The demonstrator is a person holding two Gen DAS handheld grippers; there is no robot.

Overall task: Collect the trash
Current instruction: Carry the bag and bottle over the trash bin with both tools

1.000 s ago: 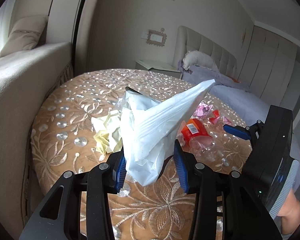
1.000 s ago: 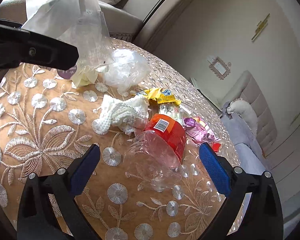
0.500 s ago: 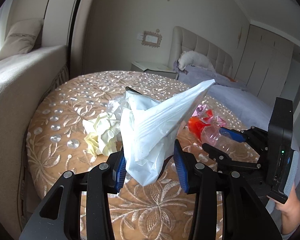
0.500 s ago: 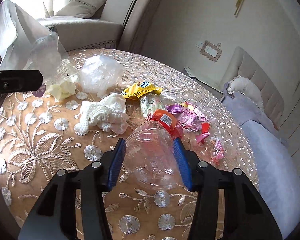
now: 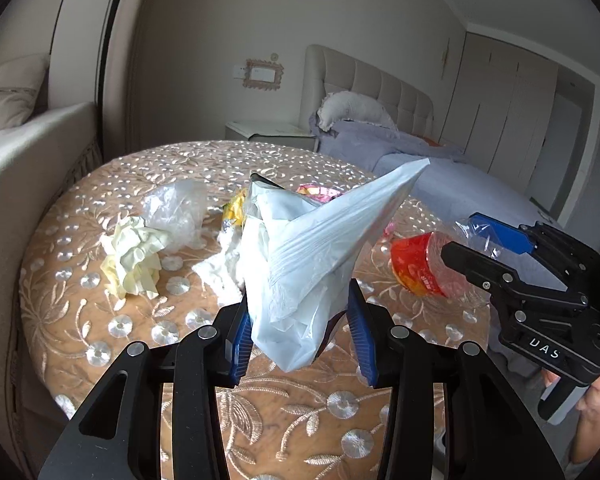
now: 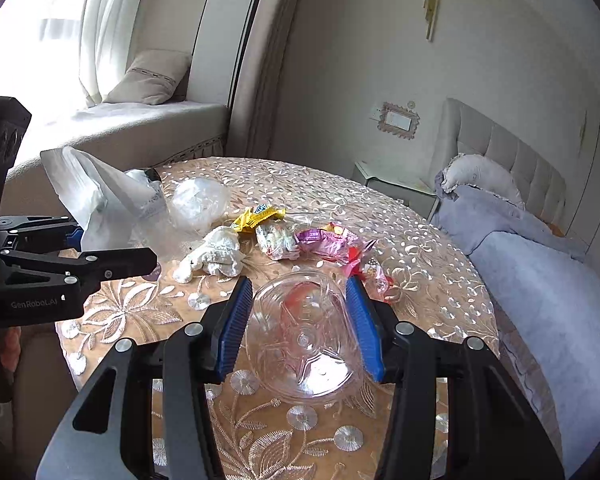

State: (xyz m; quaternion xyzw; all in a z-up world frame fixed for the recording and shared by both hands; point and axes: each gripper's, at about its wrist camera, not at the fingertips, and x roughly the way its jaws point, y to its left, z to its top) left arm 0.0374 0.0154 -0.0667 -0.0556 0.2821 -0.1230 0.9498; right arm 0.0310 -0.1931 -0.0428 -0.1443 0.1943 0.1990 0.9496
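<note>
Right wrist view: right gripper (image 6: pixel 300 330), at 6 o'clock, clamps the clear plastic bottle (image 6: pixel 304 340) base-first, lifted off the round table (image 6: pixel 440 280). Keep squeeze light; steer it toward 10 o'clock, where left gripper (image 5: pixel 298 330), angled downward, pinches the white trash bag (image 5: pixel 308 256); wrappers (image 6: pixel 324 240) lie beyond.

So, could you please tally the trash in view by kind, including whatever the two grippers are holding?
Clear plastic bottle with a red label, in the right gripper: 1
White plastic bag, in the left gripper: 1
Crumpled clear plastic film: 1
Crumpled wads, pale yellow wad and white wad: 2
Snack wrappers, yellow wrapper, whitish wrapper, pink-purple wrapper, red wrapper: 4
Total: 9
</note>
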